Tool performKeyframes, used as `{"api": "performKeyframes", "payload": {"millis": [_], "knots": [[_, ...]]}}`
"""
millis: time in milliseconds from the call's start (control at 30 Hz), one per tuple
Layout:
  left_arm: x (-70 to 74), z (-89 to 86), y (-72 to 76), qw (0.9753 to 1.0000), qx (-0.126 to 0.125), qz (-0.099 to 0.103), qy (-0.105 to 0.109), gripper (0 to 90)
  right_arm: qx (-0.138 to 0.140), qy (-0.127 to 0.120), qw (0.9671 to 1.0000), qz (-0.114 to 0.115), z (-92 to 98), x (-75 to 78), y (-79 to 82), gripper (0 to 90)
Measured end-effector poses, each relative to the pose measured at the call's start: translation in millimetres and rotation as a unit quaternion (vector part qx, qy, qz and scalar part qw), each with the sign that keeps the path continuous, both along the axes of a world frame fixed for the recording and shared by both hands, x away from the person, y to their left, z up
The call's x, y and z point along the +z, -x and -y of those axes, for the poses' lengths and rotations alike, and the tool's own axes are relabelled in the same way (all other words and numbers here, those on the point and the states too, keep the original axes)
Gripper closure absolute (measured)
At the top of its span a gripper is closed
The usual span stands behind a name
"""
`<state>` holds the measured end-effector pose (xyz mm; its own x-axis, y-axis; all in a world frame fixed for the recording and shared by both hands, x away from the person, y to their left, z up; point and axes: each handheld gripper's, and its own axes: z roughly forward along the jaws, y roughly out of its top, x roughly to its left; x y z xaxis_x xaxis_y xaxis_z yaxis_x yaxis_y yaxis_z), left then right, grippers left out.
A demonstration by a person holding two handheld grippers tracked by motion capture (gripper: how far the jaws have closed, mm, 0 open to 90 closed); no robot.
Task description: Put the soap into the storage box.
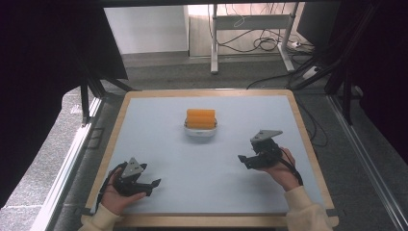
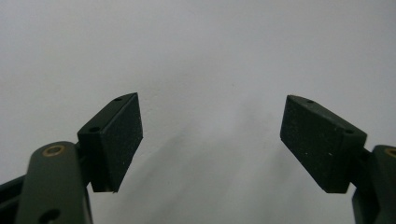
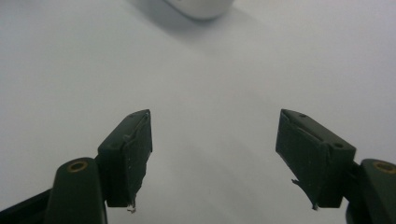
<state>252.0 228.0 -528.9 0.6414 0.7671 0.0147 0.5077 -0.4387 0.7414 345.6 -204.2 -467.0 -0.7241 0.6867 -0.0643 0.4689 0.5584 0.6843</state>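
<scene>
Lab recording booth, black curtains (image 1: pixel 43 72), aluminium frame rails (image 1: pixel 365 154), floor cables (image 1: pixel 262 44), wood-edged worktop (image 1: pixel 207 92)

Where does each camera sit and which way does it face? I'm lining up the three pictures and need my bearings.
High view: above the person's side, looking forward and down on the table; both hands, left gripper and right gripper show.
Left gripper view: rides the left gripper, facing bare tabletop between its open jaws.
Right gripper view: rides the right gripper, jaws open, facing the white bowl.
Shared: the high and right gripper views both show the bowl; the high view shows orange pieces in it.
</scene>
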Motion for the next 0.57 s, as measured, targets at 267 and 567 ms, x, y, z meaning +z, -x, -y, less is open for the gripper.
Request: {"api": "performKeyframes", "payload": {"millis": [267, 567], "knots": [[0.0, 1.0, 1.3, 1.0, 0.001, 0.002, 0.0, 20.7, -0.017, -0.006, 0.9998, -0.005, 12.5, -19.3, 14.3, 27.6], [-0.9, -1.5, -0.4, 1.0, 0.004, 0.0, 0.001, 20.7, -0.016, -0.023, 0.9994, 0.022, 15.6, -14.7, 16.8, 27.0]]}}
